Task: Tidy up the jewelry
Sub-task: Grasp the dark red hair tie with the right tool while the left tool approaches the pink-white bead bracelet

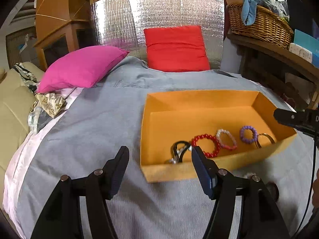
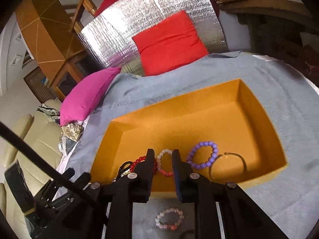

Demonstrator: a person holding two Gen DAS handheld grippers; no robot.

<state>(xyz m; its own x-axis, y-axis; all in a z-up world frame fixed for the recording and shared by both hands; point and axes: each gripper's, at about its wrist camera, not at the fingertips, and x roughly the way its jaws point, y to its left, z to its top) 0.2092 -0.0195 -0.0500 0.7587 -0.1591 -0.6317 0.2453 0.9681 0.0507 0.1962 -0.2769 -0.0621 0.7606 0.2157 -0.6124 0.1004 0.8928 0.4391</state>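
— Where are we? It looks like a lived-in home to us.

— We agree: a soft grey cloth spread (image 1: 103, 123) lies over a bed or couch, with a square red cushion (image 1: 176, 48) and a magenta pillow (image 1: 82, 68) on it.

— We also see a cream padded armchair (image 1: 14, 103), a woven wicker basket (image 1: 259, 23) on a dark wooden shelf (image 1: 279, 51), and a wooden cabinet (image 1: 59, 37).

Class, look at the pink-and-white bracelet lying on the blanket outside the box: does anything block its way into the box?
Only the orange box's near wall stands between the pink-and-white bracelet and the inside; nothing else visible does.
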